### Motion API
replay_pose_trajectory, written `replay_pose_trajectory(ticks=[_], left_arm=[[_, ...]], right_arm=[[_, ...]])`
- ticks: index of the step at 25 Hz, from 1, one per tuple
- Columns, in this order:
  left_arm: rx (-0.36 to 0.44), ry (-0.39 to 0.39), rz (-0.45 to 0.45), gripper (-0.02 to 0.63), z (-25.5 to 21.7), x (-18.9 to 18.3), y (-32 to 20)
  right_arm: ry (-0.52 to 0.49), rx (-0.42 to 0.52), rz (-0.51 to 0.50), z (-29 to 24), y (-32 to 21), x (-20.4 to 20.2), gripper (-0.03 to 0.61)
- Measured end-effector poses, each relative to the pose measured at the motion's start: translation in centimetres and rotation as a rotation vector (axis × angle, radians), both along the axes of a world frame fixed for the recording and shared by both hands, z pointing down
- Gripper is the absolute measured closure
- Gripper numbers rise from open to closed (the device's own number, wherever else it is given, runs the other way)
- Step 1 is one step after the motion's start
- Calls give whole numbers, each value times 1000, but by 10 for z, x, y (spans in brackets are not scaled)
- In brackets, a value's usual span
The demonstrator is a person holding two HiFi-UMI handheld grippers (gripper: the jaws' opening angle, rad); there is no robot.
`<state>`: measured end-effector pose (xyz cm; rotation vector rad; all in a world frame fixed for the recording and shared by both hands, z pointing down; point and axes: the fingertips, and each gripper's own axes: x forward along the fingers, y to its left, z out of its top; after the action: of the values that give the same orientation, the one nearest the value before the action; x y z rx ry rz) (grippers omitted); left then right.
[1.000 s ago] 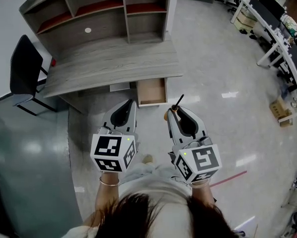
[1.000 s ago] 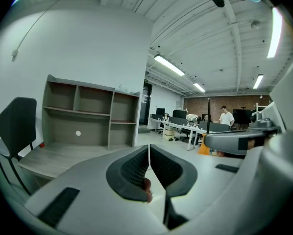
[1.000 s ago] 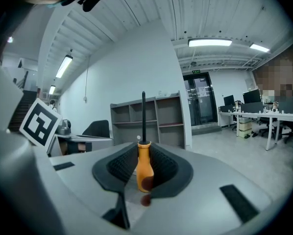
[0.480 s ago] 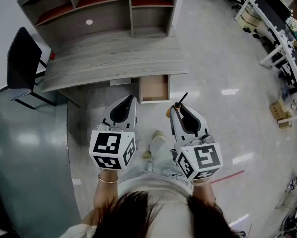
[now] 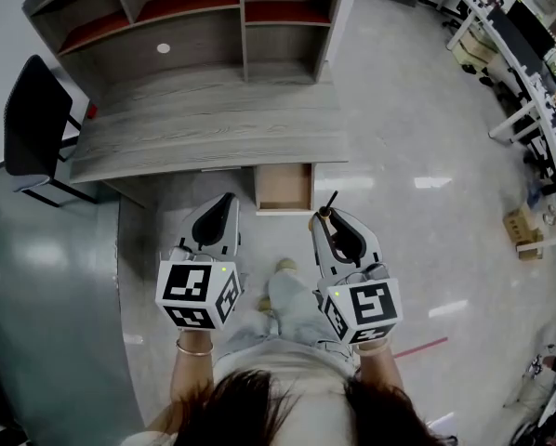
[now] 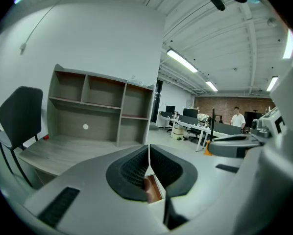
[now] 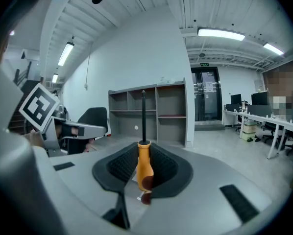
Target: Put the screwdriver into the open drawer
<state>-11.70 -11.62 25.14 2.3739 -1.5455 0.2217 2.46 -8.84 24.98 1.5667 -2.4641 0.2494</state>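
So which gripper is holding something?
The right gripper: it clamps the screwdriver by its orange handle. The left gripper is shut with nothing in it.

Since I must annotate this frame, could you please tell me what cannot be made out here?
Drawer: in the head view, its rear is hidden under the desk; in the left gripper view, it is mostly hidden behind the left gripper.
Screwdriver tip: too small in either view to tell its type.
White round spot on the desk: too small to identify.
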Motion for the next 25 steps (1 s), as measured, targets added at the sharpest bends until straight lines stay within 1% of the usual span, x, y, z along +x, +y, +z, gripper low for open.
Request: replay_pose_trajectory(ticks=[7, 14, 19, 25], left_arm=[[-15, -12, -75, 589, 13, 1, -36], [-39, -19, -127, 589, 33, 0, -69], [-75, -29, -177, 589, 52, -3, -81], [-107, -45, -204, 589, 78, -5, -95]], right_arm=[[34, -34, -49, 24, -41, 9, 491], [85, -57, -97, 51, -79, 14, 491], [116, -93, -150, 77, -94, 16, 491], [136, -134, -186, 108, -113, 14, 491]])
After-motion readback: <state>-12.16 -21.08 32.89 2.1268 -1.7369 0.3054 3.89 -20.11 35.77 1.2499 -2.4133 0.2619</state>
